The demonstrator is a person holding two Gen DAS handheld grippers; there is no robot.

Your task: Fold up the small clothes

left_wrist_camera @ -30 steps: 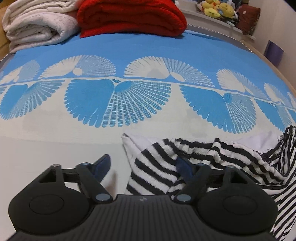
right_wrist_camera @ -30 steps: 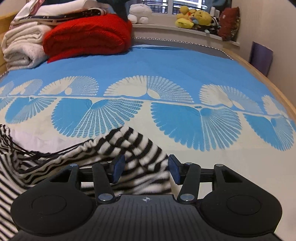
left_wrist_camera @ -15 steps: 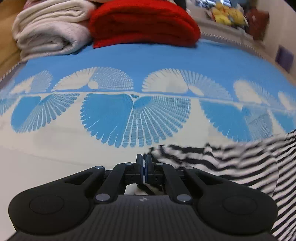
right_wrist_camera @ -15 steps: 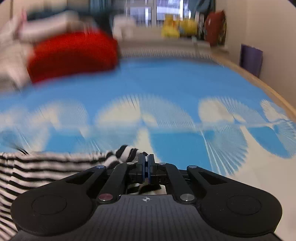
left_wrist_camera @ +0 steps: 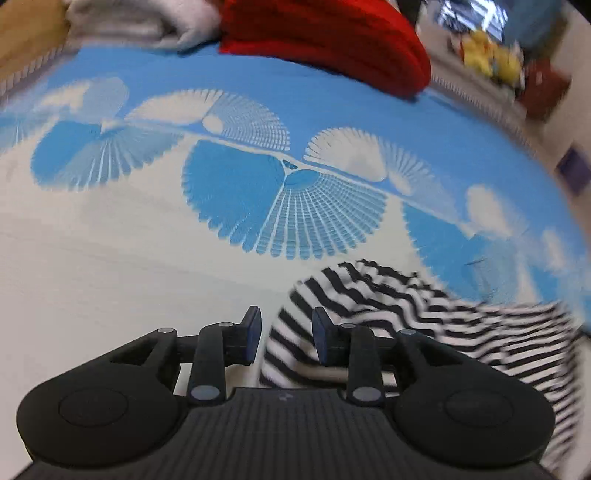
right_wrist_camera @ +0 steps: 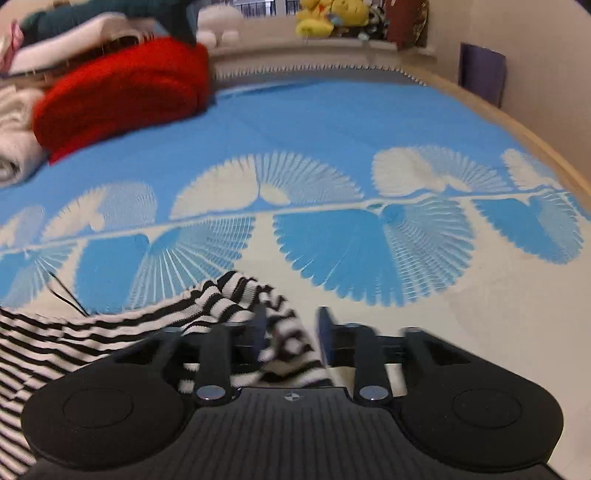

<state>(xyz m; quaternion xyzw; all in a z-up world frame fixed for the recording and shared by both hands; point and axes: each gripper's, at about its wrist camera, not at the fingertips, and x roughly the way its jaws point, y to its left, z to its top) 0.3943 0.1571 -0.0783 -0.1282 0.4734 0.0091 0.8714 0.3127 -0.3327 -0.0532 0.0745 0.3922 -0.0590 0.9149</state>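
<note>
A black-and-white striped garment (left_wrist_camera: pixel 406 314) lies bunched on the bedspread (left_wrist_camera: pixel 110 280) at the lower right of the left wrist view. My left gripper (left_wrist_camera: pixel 287 332) is opening, and the garment's left corner sits between its jaws, close to the right pad, with a visible gap. In the right wrist view the striped garment (right_wrist_camera: pixel 110 332) stretches in from the lower left. My right gripper (right_wrist_camera: pixel 291 330) is opening too; the garment's right corner lies loose between its jaws, nearer the left pad. Both views are motion-blurred.
The blue-and-cream fan-patterned bedspread (right_wrist_camera: pixel 332 122) stretches ahead. A folded red blanket (left_wrist_camera: pixel 332 40) and pale folded bedding (left_wrist_camera: pixel 147 22) sit at the far end. Plush toys (right_wrist_camera: pixel 328 18) line a ledge behind. A wooden bed edge (right_wrist_camera: pixel 517 129) runs along the right.
Both grippers shut on the garment's corners half a second ago, carried them forward, and have now spread their jaws apart. Both views have rolled and shifted.
</note>
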